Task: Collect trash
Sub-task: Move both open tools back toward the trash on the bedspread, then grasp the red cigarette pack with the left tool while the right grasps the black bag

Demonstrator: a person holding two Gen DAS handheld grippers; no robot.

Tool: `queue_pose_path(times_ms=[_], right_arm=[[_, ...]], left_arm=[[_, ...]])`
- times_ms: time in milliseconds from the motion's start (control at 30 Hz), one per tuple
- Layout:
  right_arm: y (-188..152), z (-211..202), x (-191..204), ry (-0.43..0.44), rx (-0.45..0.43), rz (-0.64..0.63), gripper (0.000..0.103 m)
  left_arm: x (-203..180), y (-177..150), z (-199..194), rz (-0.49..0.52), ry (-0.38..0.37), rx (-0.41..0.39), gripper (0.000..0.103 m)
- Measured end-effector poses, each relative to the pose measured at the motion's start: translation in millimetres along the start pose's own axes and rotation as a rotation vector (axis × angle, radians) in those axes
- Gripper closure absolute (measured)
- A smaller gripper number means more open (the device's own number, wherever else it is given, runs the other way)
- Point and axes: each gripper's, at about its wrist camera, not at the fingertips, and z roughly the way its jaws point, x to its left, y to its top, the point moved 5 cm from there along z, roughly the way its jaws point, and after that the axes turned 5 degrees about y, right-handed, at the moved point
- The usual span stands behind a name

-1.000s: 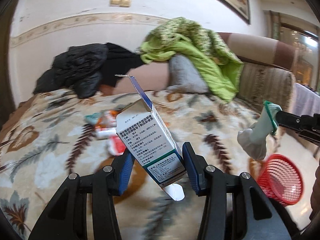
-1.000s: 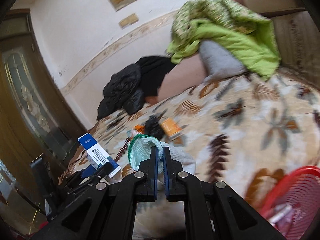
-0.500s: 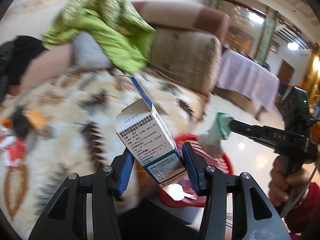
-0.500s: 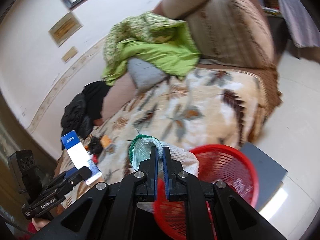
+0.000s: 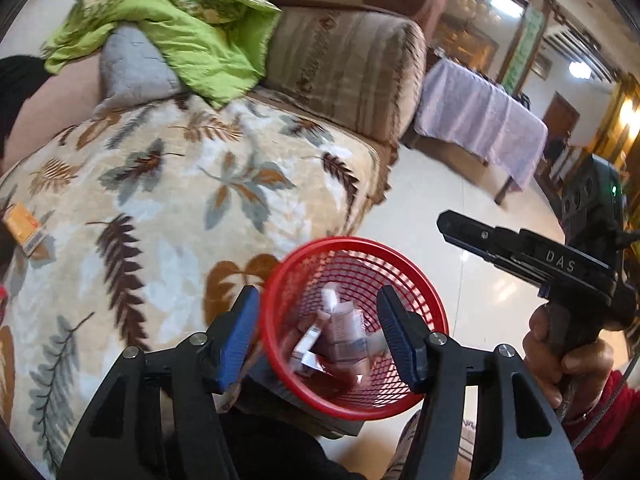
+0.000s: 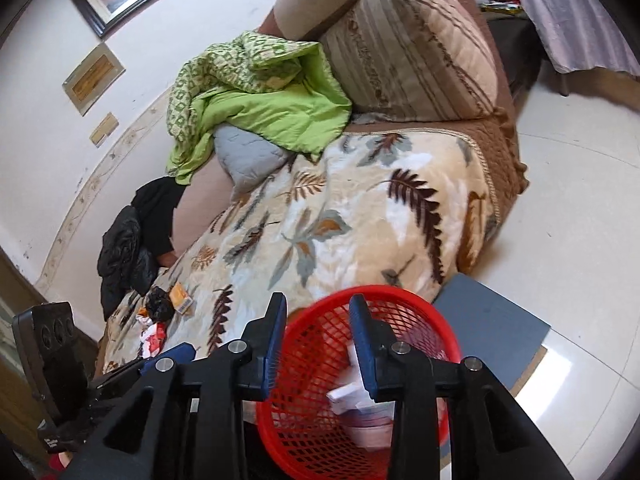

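Both held over a red mesh basket (image 5: 276, 344) beside the leaf-print sofa blanket (image 6: 340, 232): left gripper (image 5: 318, 332) and right gripper (image 6: 318, 344), fingers spread and empty. Inside, blurred cartons (image 5: 340, 332). Back on the blanket, an orange box (image 6: 181, 295) and wrappers (image 6: 154, 336).

Contents of red basket (image 5: 434, 312) motion-blurred in both views; individual boxes not separable. My right fingers (image 6: 362, 344) cover part of the pile. Small litter (image 6: 160, 320) far up the sofa too small to identify. Orange box (image 5: 24, 230) cut by left frame edge.
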Motion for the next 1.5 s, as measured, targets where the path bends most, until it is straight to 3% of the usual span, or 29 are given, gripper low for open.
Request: queue_pose_path(times_ms=[167, 433, 733, 867, 967, 1133, 1233, 1300, 1500], right_arm=[[-4.5, 21.5, 28.9, 0.055, 0.045, -0.037, 0.067], [-34.1, 77.1, 107.4, 0.156, 0.19, -0.183, 0.065], [-72.0, 124.9, 181.1, 0.244, 0.306, -0.318, 0.065], [-79.3, 140.8, 194.4, 0.254, 0.334, -0.342, 0.065], [-80.3, 153.7, 201.3, 0.258, 0.347, -0.345, 0.064], [-76.5, 171.6, 210.0, 0.257, 0.357, -0.353, 0.064], [-73.4, 186.8, 216.8, 0.253, 0.365, -0.359, 0.064], [-71.3, 200.1, 224.5, 0.252, 0.372, -0.36, 0.064], [-68.9, 254.9, 262.4, 0.266, 0.395, -0.399, 0.064]], left_arm=[[45.0, -9.4, -26.5, -0.059, 0.088, -0.035, 0.04], [143.1, -34.8, -68.3, -0.213, 0.242, -0.081, 0.04], [297.7, -75.7, -108.9, -0.558, 0.41, -0.123, 0.04], [364.7, -93.7, -105.8, -0.782, 0.374, -0.132, 0.04], [391.9, -93.5, -86.3, -0.875, 0.326, -0.111, 0.04], [416.7, -82.6, -57.5, -0.914, 0.308, -0.101, 0.044], [420.1, -71.7, -41.7, -0.885, 0.299, -0.096, 0.067], [416.7, -68.4, -27.3, -0.843, 0.301, -0.067, 0.095], [408.0, -65.7, -43.8, -0.782, 0.325, -0.1, 0.098]])
